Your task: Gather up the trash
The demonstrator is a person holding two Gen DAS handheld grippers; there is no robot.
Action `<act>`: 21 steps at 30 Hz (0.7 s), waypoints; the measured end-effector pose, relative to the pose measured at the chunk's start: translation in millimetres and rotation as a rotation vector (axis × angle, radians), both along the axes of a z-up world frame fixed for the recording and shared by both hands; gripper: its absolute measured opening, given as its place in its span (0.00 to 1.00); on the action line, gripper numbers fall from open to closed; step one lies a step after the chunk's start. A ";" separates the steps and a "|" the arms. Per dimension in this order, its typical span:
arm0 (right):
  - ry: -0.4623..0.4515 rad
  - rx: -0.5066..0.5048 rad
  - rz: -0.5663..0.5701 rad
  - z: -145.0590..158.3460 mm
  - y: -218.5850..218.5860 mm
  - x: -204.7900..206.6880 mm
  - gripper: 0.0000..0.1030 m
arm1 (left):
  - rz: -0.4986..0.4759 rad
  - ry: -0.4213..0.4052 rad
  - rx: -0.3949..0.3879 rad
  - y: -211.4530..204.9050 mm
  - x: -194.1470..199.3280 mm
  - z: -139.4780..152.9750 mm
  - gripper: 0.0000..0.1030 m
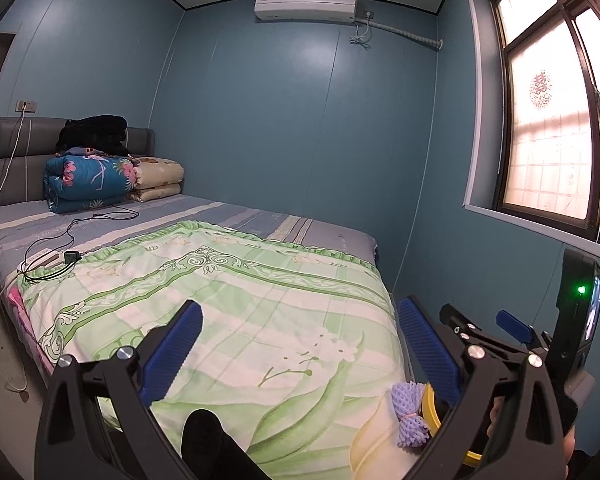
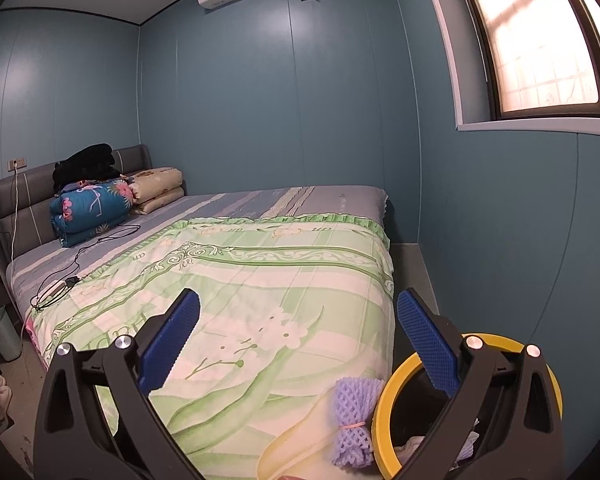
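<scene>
Blue-walled bedroom, w/ a bed (image 2: 300,280) filling most of both views; everything below is placed relative to that bed. Nearest, at its foot: left gripper (image 1: 300,352) hangs over the foot end w/ blue pads wide apart, nothing between them. Right gripper (image 2: 300,344) likewise over the foot end, pads spread, holding nothing; it also shows at the right edge of the left wrist view (image 1: 496,320). Purple foam net (image 2: 352,420), pinched at the middle by a thin band, lies on the green floral quilt (image 2: 260,300) at the bed's foot corner on the window side, just beside a yellow-rimmed bin (image 2: 384,412) that stands off that corner; some pale crumpled stuff shows inside the bin, can't tell what. Same net (image 1: 410,412) and bin rim (image 1: 430,404) appear low right in the left view. Mid-bed, on the side away from the window: black cable and charger (image 1: 73,257). At the head end: folded blue flowered blanket (image 1: 88,180) w/ dark clothes (image 1: 94,134) on top, beige blanket (image 1: 158,178) beside it, grey headboard (image 1: 12,152) behind. Beyond the bed: AC unit (image 1: 306,3) high on the far wall, window (image 1: 552,120) on the side wall.
</scene>
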State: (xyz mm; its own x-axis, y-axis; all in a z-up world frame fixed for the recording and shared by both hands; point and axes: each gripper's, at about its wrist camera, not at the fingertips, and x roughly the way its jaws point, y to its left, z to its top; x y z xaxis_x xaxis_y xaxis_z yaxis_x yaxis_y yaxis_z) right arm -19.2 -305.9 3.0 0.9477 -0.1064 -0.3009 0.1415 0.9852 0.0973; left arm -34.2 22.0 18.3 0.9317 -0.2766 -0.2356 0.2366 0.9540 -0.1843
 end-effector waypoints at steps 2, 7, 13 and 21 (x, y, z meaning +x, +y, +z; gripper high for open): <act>0.001 0.000 0.001 -0.1 -0.1 0.1 0.92 | -0.001 0.000 -0.002 0.4 -0.7 -0.6 0.92; 0.006 -0.002 0.000 -1.0 1.1 0.7 0.92 | -0.004 0.002 -0.002 0.3 -0.5 -1.7 0.92; 0.009 0.002 0.000 -1.9 1.5 1.3 0.92 | -0.005 0.005 -0.004 1.4 -0.3 -3.1 0.92; 0.021 0.008 0.007 -5.1 1.8 3.4 0.92 | -0.013 0.013 -0.003 -0.3 1.0 -6.5 0.92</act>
State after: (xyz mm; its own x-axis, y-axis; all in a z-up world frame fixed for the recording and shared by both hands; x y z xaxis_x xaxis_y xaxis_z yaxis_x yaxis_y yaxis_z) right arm -15.9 -304.1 -2.1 0.9420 -0.0977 -0.3211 0.1370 0.9853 0.1020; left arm -33.2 21.7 11.8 0.9248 -0.2894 -0.2468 0.2466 0.9503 -0.1903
